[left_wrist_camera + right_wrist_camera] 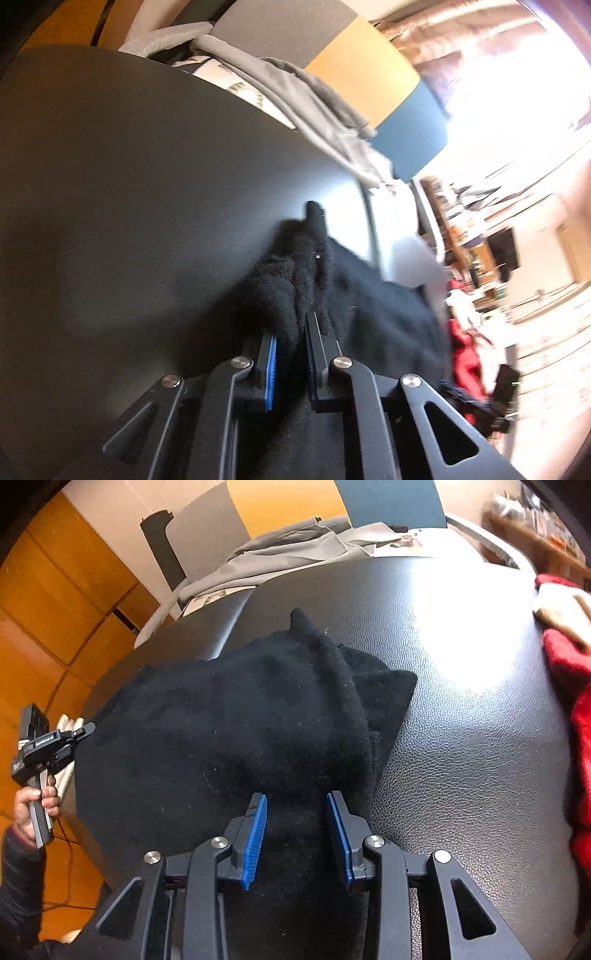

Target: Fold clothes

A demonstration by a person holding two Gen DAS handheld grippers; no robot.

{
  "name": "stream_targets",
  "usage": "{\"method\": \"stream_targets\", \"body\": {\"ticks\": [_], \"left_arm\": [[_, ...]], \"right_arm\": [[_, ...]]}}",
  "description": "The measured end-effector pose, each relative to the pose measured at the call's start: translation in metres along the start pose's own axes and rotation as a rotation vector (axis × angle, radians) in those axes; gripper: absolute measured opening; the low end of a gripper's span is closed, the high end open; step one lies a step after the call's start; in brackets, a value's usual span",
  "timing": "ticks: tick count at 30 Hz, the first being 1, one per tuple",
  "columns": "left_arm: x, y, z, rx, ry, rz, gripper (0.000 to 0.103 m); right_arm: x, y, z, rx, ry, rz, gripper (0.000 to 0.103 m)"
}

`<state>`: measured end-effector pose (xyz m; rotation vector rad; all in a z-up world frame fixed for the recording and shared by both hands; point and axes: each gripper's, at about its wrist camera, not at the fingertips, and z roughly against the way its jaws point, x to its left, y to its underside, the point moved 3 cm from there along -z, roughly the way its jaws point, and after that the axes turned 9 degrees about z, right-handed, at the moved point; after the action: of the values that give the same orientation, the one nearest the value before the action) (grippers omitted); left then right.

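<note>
Glossy black leather tabletop (461,701), orange floor (44,609).

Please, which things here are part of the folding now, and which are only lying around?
In use:
black garment
left gripper
right gripper
black table

Lying about:
grey clothes
red cloth
beige cloth

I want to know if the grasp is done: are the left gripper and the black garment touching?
Touching. The left wrist view shows the left gripper with black garment fabric bunched tightly between its nearly shut fingers.
</note>
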<state>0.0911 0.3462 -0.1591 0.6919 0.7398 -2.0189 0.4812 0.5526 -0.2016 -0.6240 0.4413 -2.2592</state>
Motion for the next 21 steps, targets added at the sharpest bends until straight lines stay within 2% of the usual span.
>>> {"method": "stream_targets", "body": {"ticks": [6, 13, 18, 21], "left_arm": [[-0.045, 0.011, -0.001, 0.032, 0.133, 0.051, 0.011], [-0.124, 0.026, -0.019, 0.065, 0.303, 0.088, 0.01], [-0.185, 0.044, -0.034, 0.098, 0.356, 0.042, 0.01], [-0.215, 0.057, -0.055, 0.139, 0.36, 0.021, 0.01]], "right_arm": [[-0.003, -0.002, -0.002, 0.003, -0.054, -0.021, 0.035], [-0.006, -0.002, -0.005, -0.005, -0.11, -0.032, 0.035], [-0.005, -0.004, -0.009, -0.007, -0.139, -0.029, 0.035], [-0.005, -0.006, -0.011, -0.008, -0.155, -0.021, 0.035]]}}
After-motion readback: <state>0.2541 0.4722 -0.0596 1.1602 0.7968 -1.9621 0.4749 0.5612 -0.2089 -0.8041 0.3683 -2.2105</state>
